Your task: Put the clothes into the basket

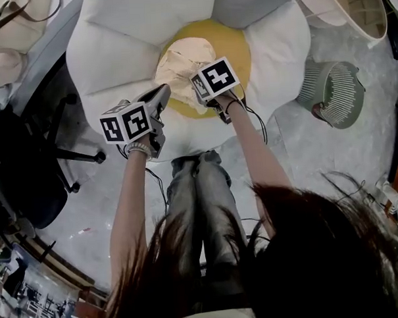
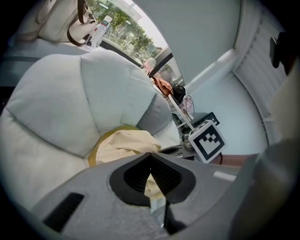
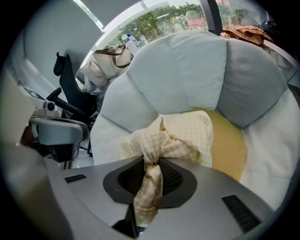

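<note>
One checked cloth (image 3: 183,133) bunches just ahead of the right gripper (image 3: 149,174), a twisted strip running lengthwise through its clamped jaws; the left gripper (image 2: 151,174) pinches another fold.

The person's two bare forearms reach forward and down, side by side. The left arm (image 1: 130,197) runs nearly straight and the right arm (image 1: 256,149) angles inward. The left hand-held gripper (image 2: 151,161) points shallowly downward, its jaws drawn together on an edge of the cloth (image 2: 124,145). The right hand-held gripper (image 3: 150,164) tips down more steeply. Its jaws are clamped on a twisted strand of the same cloth.
</note>
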`<state>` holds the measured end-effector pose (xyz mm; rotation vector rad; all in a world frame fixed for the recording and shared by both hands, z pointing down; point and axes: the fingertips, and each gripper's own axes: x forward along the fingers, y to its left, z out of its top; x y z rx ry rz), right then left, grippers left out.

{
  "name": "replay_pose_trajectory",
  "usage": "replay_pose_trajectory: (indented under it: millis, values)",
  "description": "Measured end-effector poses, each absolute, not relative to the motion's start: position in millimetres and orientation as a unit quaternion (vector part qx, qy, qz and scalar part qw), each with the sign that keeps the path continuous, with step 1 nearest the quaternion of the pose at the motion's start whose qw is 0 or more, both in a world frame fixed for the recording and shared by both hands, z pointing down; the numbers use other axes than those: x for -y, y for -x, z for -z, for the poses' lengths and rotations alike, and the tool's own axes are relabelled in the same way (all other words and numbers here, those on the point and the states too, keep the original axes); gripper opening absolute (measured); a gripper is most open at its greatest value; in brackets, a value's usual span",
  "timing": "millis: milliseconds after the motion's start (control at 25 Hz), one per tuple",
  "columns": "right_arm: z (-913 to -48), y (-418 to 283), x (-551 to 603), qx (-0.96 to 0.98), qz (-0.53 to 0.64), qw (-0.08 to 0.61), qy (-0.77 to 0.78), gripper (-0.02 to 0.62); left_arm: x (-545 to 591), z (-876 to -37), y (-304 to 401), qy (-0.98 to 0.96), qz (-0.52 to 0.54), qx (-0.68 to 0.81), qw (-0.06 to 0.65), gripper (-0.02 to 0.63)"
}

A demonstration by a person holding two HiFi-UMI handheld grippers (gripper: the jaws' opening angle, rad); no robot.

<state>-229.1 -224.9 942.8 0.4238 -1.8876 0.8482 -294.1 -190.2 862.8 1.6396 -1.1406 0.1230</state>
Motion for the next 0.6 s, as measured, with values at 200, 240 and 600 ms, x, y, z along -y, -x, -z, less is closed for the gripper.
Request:
replay_pose_trajectory:
  millis: [200,240,600]
  values:
    - [-901.7,223.7,231.7,0.781,-0.346,0.487,-0.183,0.058,188.9,-830.8,291.1,-0.690,-0.057,0.476,0.542,0.011]
    - [-894.5,223.0,232.9,0.781,-0.347,0.485,-0.185,0.058,188.7,-824.7,291.0,-0.691,-0.057,0.475,0.542,0.011]
    - [-847.4,222.7,237.3,0.785,-0.348,0.474,-0.194,0.058,193.4,-784.7,292.5,-0.695,-0.054,0.473,0.539,0.011]
